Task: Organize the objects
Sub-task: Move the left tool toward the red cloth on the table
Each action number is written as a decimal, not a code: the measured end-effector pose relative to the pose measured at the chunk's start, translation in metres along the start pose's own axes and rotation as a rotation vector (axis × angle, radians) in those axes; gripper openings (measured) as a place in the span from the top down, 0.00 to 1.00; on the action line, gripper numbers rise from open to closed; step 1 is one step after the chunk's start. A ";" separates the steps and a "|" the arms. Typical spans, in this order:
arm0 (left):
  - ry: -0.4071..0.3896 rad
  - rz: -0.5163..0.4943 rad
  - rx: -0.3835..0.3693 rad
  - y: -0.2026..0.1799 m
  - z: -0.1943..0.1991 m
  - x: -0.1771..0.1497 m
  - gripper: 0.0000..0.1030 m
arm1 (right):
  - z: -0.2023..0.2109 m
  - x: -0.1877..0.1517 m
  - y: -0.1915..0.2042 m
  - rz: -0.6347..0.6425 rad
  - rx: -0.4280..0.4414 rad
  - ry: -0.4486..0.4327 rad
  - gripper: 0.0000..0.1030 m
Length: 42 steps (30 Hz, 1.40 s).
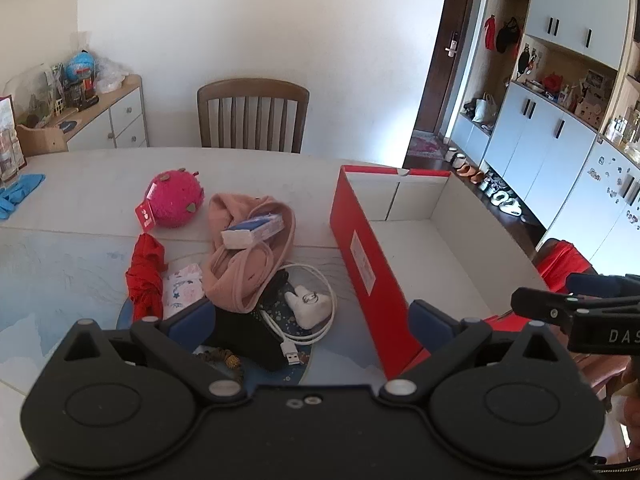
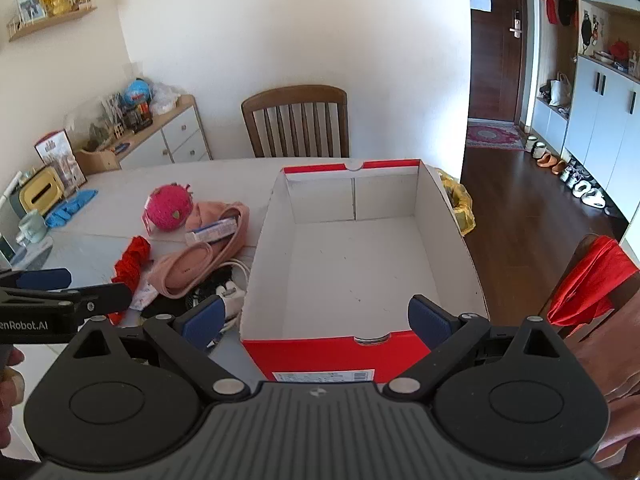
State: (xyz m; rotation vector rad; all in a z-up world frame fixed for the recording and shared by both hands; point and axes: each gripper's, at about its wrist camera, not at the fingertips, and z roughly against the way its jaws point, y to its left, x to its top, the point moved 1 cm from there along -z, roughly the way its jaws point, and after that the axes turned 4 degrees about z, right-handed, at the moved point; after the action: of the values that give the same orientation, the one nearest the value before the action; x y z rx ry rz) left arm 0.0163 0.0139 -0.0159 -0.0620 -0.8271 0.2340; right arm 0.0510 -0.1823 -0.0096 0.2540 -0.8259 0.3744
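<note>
Nearest the left wrist camera, the left gripper [image 1: 310, 316] is seen with its blue-padded fingers spread wide and nothing held between them; it is tilted down over a heap of loose things on the pale marble-patterned table [image 1: 80, 208]. Directly ahead of the fingers a black cloth [image 1: 248, 332] is spread, with a coiled white USB cable [image 1: 316, 320] and a small white tooth-shaped plush [image 1: 306, 306] lying on it. Just beyond, a crumpled pink fabric garment [image 1: 244, 268] is piled, and a blue-and-white rectangular packet [image 1: 254, 232] is resting on top of it. To the left, a bunched red cloth [image 1: 145, 276] is laid beside a small white patterned packet [image 1: 182, 290], and farther back a round pink plush fruit with a red tag [image 1: 174, 198] is set apart from the heap. To the right of the pile an open red cardboard box with a white interior [image 1: 360, 256] is standing, with nothing seen inside it. In the right wrist view, the right gripper [image 2: 316, 316] is likewise held wide apart and unloaded, poised over the near edge of the same box [image 2: 360, 272], with one finger outside its left wall and the other above its near right corner. A wooden slat-backed chair [image 2: 296, 120] is placed at the far side of the table.
</note>
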 end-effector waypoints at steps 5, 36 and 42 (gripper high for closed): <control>0.003 0.000 0.010 0.003 -0.006 0.000 0.01 | -0.006 0.002 -0.007 0.010 -0.032 0.009 0.04; 0.075 -0.004 0.183 0.083 -0.093 -0.001 0.02 | -0.098 0.018 -0.110 0.005 -0.267 0.184 0.24; 0.068 0.035 0.284 0.124 -0.106 0.011 0.03 | -0.117 0.015 -0.111 0.005 -0.256 0.231 0.38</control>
State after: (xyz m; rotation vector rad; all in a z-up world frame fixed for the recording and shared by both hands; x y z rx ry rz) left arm 0.0790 0.1405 -0.0983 0.1810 -0.7194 0.3783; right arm 0.1842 -0.2374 -0.0828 -0.0301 -0.6385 0.2928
